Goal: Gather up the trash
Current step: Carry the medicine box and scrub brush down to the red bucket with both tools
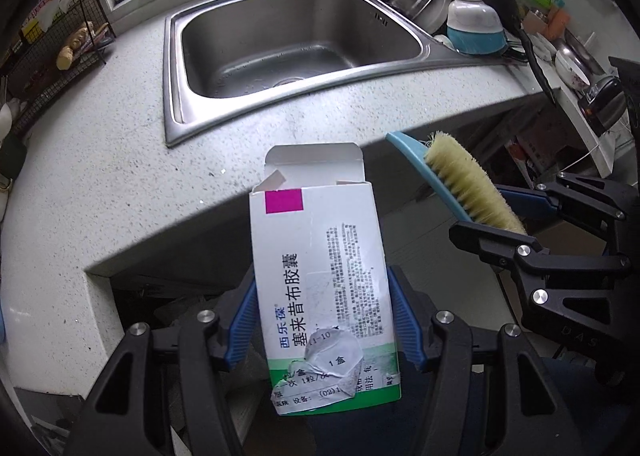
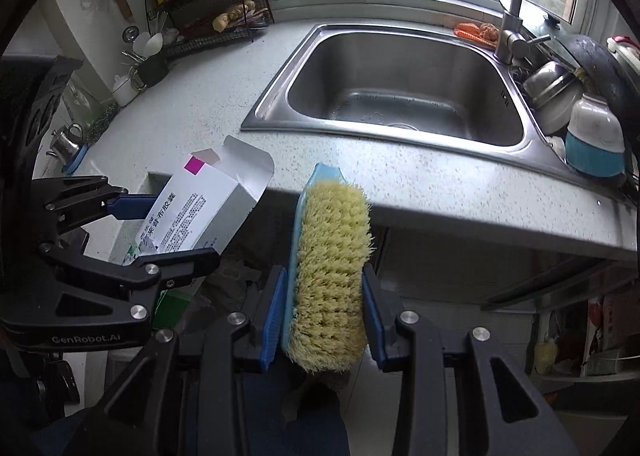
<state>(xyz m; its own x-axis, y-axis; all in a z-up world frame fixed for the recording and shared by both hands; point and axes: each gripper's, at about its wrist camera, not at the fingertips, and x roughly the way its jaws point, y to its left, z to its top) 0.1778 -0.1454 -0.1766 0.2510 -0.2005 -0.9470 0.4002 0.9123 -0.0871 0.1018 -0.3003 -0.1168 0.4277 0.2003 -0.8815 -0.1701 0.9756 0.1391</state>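
Two grippers show in the left wrist view. The left gripper (image 1: 326,320) is clamped with its ribbed blue pads on the long sides of a white cardboard medicine box (image 1: 320,276), flat and rectangular, with a magenta square, a green band at the bottom, a torn paper label and its end flap standing open. The box hangs in the air just off the front edge of the speckled stone table (image 1: 100,176). To the right, the right gripper (image 1: 498,214) holds a scrubbing brush (image 1: 464,184) with a curved pale-blue plastic back and stiff straw-yellow bristles. Beyond lies a rounded stainless-steel sink (image 1: 296,52), dry-looking, with stacked pots and a blue-and-white bowl (image 1: 474,26) beside it.

From the right wrist view, the right gripper (image 2: 324,316) is partly closed on the scrubbing brush (image 2: 330,268), one pad against the smooth plastic back, the other against the bristle tips (the bristles look splayed and worn). On the left, the left gripper (image 2: 168,224) grips the medicine box (image 2: 196,212), tilted, its open flap pointing toward the table (image 2: 440,184). The sink (image 2: 400,96) is behind, under a steel faucet (image 2: 514,4).
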